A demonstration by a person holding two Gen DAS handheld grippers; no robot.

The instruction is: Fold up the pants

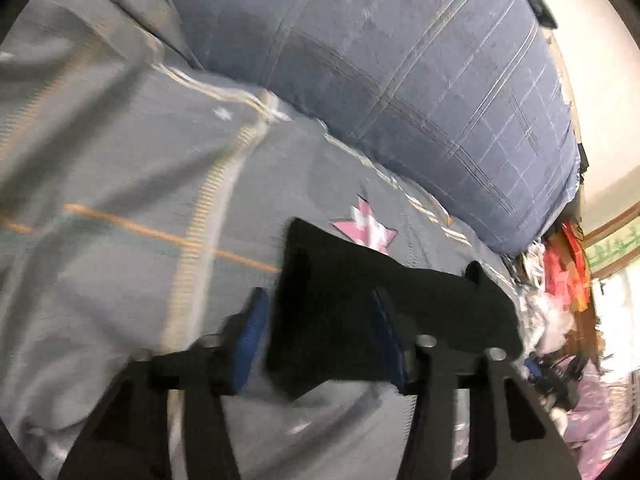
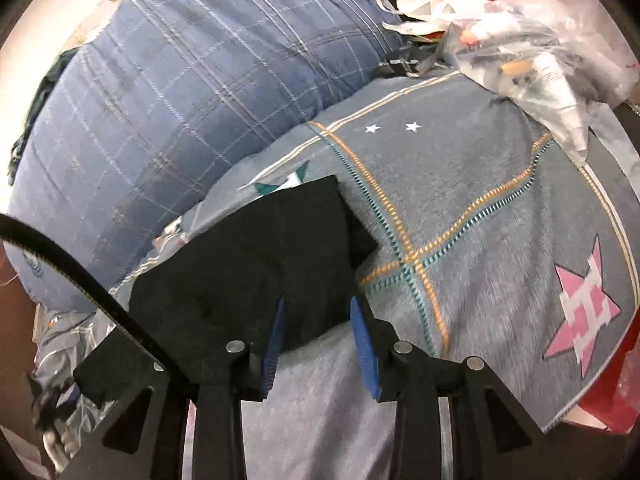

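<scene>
The black pants (image 1: 360, 300) lie in a folded bundle on a grey patterned bedsheet (image 1: 120, 200). My left gripper (image 1: 320, 336) is open, its blue pads on either side of the near part of the bundle. In the right wrist view the pants (image 2: 248, 256) lie on the same sheet (image 2: 480, 220). My right gripper (image 2: 320, 344) is open, with the near edge of the pants between its blue pads. Neither gripper pinches the cloth.
A large blue plaid pillow (image 1: 400, 80) lies behind the pants, also in the right wrist view (image 2: 180, 100). Plastic bags with clutter (image 2: 520, 40) sit at the sheet's far right. Red and white clutter (image 1: 560, 280) lies past the pillow. A black belt (image 2: 80, 276) crosses the right view.
</scene>
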